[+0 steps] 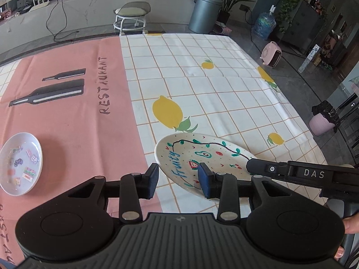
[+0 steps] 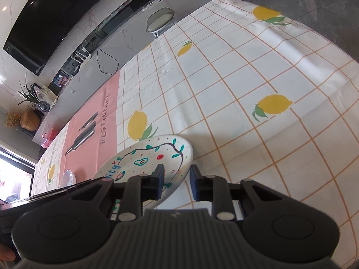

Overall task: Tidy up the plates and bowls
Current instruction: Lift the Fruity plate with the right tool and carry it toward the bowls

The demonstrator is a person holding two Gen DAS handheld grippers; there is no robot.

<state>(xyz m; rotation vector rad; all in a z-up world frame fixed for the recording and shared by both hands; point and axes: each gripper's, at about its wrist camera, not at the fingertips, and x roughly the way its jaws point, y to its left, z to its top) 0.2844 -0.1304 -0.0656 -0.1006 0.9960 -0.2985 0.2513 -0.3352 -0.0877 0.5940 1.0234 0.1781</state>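
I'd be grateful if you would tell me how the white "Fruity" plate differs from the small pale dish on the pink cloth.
The white hand-painted "Fruity" plate is tilted above the lemon-print tablecloth and looks gripped at its rim by the right gripper; the small pale sticker-patterned dish lies flat on the pink cloth. The plate bears drawn fruit and a vine; the dish shows small colourful stickers. The plate appears larger. Both are round and shallow.

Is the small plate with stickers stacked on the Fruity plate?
No, the small plate lies alone on the pink cloth, well apart from the Fruity plate.
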